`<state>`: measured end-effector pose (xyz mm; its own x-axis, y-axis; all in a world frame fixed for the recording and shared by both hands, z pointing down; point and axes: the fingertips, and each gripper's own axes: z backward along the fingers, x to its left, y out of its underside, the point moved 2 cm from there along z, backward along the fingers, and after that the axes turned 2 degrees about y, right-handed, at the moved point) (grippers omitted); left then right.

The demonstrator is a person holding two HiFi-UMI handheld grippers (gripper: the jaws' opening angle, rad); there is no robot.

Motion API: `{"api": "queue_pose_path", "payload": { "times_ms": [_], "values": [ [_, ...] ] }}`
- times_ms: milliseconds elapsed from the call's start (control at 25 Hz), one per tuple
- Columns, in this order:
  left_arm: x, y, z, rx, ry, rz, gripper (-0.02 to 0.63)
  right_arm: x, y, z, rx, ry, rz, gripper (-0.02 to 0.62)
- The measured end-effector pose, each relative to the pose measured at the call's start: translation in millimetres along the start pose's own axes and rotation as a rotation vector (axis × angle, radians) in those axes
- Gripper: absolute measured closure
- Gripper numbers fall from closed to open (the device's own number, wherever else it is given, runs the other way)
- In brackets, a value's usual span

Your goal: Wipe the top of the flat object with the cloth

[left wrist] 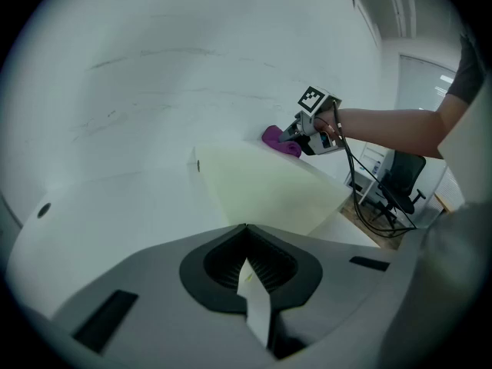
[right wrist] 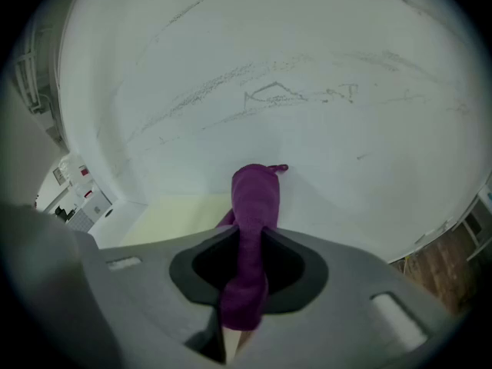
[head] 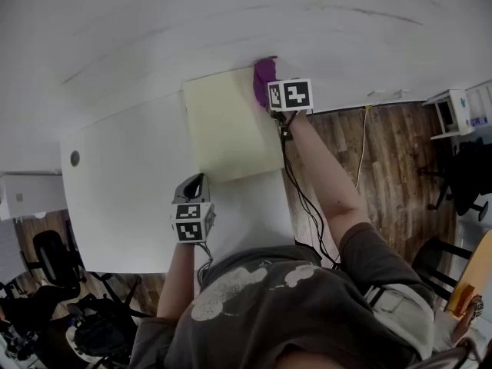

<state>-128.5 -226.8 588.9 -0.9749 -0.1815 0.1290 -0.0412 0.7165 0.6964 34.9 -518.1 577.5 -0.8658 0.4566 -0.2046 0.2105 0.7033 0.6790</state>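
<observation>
1. Shirt (head: 284, 306) of the person fills the foreground. Beyond it, the left gripper (head: 194, 180) sits just short of the board's (head: 231, 125) near edge, its jaws closed together with nothing between them.
2. Right gripper (head: 275, 91) is at the board's far right corner. Its jaws are clamped on the purple cloth (head: 264, 75), which juts past them onto that corner.
3. Judged step: a wiping stroke starts here. Press the cloth flat and draw overlapping passes toward the board's near edge. The left gripper could steady that edge against sliding.
4. Wall (head: 231, 21) stops any overrun beyond the board's far edge. The board's right edge runs close to the worktop's (head: 123, 191) drop. Left of the board lies open room.
</observation>
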Motion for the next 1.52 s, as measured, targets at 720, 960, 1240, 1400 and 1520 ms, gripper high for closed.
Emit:
{"api": "queue_pose_path", "payload": {
  "times_ms": [720, 960, 1240, 1400, 1520],
  "values": [
    [-3.3, 2.1, 3.4, 0.002, 0.056, 0.009, 0.611, 101.8, 21.6, 54.8, -0.011, -0.160, 0.058, 0.523],
    [2.9, 0.3, 5.2, -0.041, 0.055, -0.011, 0.611, 158.7, 26.7, 48.6, 0.010, -0.224, 0.072, 0.523],
    [4.3, 2.8, 4.6, -0.047, 0.074, -0.004, 0.610, 198.9, 35.9, 23.9, 0.069, -0.238, 0.084, 0.523],
    [2.4, 3.2, 5.3, -0.048, 0.093, 0.014, 0.610, 217.6, 39.7, 8.7, 0.099, -0.236, 0.111, 0.523],
    [1.6, 3.0, 5.4, -0.045, 0.107, 0.024, 0.611, 227.7, 42.3, -0.7, 0.117, -0.231, 0.141, 0.523]
  ]
}}
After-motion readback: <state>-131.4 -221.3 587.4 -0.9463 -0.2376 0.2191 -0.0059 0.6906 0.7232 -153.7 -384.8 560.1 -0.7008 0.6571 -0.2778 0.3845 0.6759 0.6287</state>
